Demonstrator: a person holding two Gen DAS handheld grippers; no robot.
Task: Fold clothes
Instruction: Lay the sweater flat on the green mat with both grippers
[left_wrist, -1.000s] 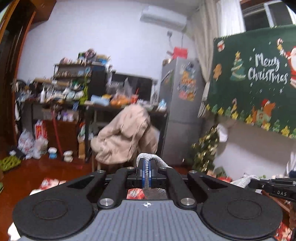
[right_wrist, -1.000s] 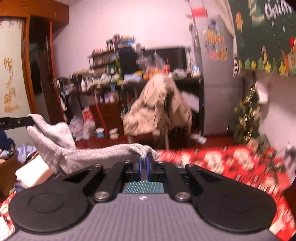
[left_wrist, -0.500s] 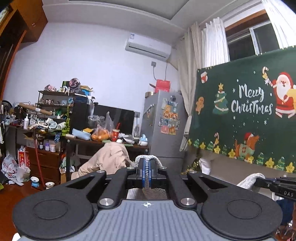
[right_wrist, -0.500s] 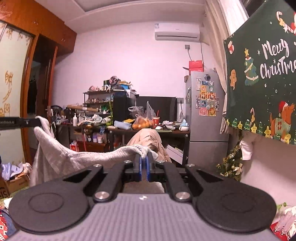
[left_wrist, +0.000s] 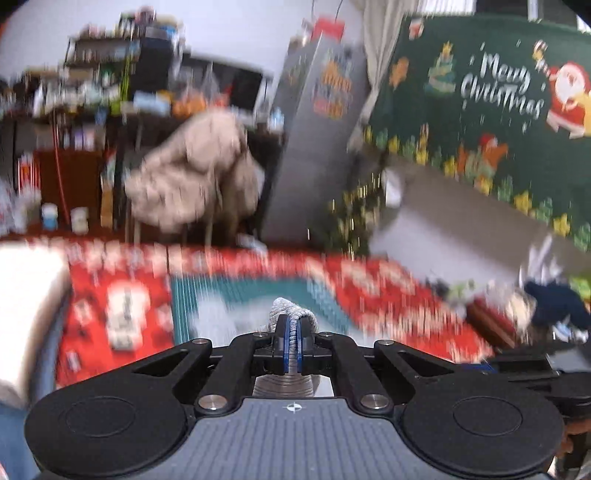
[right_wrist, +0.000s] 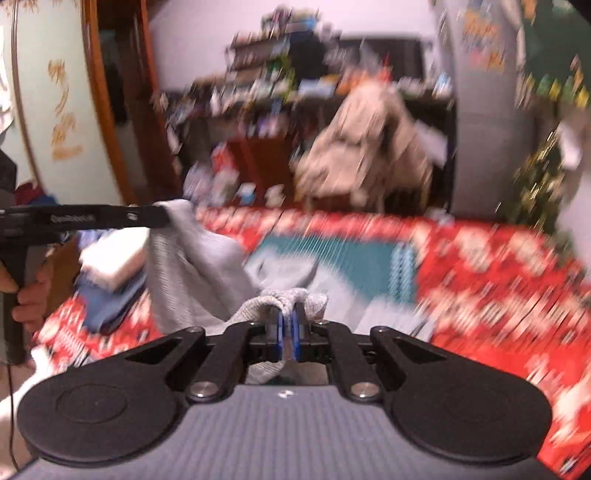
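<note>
A grey knitted garment (right_wrist: 192, 266) hangs stretched between both grippers above a red Christmas-patterned cloth (right_wrist: 498, 288) with a teal panel (right_wrist: 332, 258). My right gripper (right_wrist: 286, 325) is shut on one bunched edge of it. My left gripper (left_wrist: 293, 328) is shut on another edge of the grey garment (left_wrist: 291, 312); from the right wrist view that left gripper (right_wrist: 162, 216) shows at the left, held by a hand (right_wrist: 29, 295), with the fabric drooping from it. Both views are motion-blurred.
A pile of folded clothes (right_wrist: 110, 266), white on blue, lies at the left of the cloth. Beyond stand a chair draped with a beige coat (left_wrist: 195, 177), a grey fridge (left_wrist: 314, 140), cluttered shelves (left_wrist: 110, 74) and a green Christmas banner (left_wrist: 480, 110).
Both grippers have swung downward from pointing at the room and ceiling to pointing at the red cloth, still holding the grey garment between them.
</note>
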